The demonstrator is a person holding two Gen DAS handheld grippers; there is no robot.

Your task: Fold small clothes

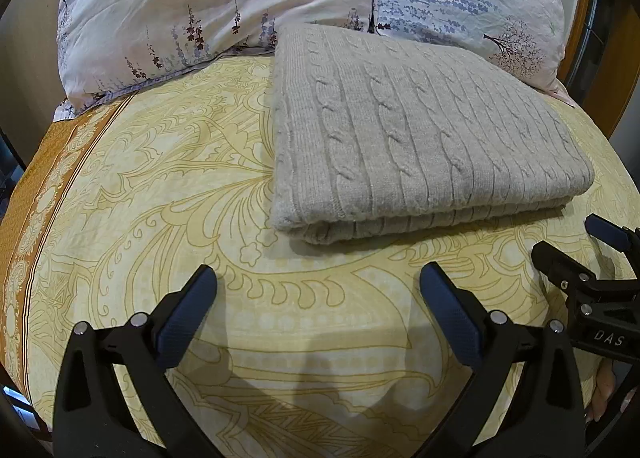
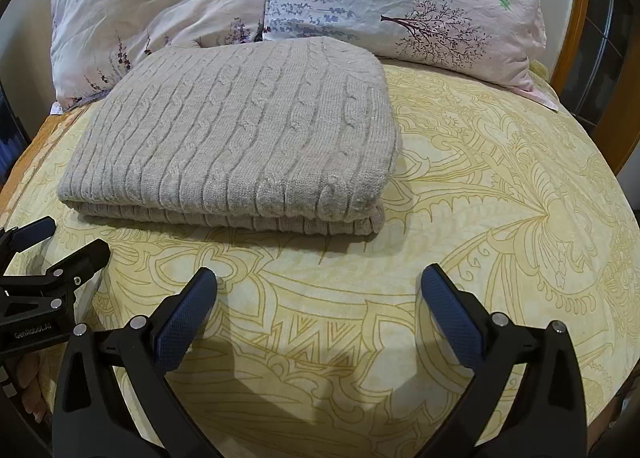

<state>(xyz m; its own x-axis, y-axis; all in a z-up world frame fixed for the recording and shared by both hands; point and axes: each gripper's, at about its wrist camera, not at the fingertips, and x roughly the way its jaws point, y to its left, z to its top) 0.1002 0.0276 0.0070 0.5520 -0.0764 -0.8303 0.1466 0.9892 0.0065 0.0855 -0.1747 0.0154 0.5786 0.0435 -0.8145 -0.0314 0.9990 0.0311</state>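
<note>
Left gripper (image 1: 319,282): we see its two blue-padded fingers spread wide apart, with nothing between them. It hangs over the sheet, near the front edge of the sweater but not touching it. In the right wrist view it shows at the left edge (image 2: 60,238), also apart from the sweater.

Right gripper (image 2: 319,282): we see the fingers wide apart too, and they hold nothing. It is over bare sheet, in front of the sweater's right front corner, without contact. In the left wrist view it comes in from the right edge (image 1: 576,244).

Sweater (image 1: 408,130): a grey cable-knit piece, folded into a flat rectangle with at least two layers visible at the front edge. It lies on the sheet, and its far edge touches or overlaps the pillows; we cannot tell which. In the right wrist view (image 2: 240,130) it sits left of centre.

Sheet (image 1: 160,186): yellow with an ornamental line pattern, and an orange border at the left side.

Pillows (image 1: 224,6): two, side by side at the head of the bed, pale with printed purple flowers and a small tree.

Grippers together: side by side, near each other, both in front of the sweater.
</note>
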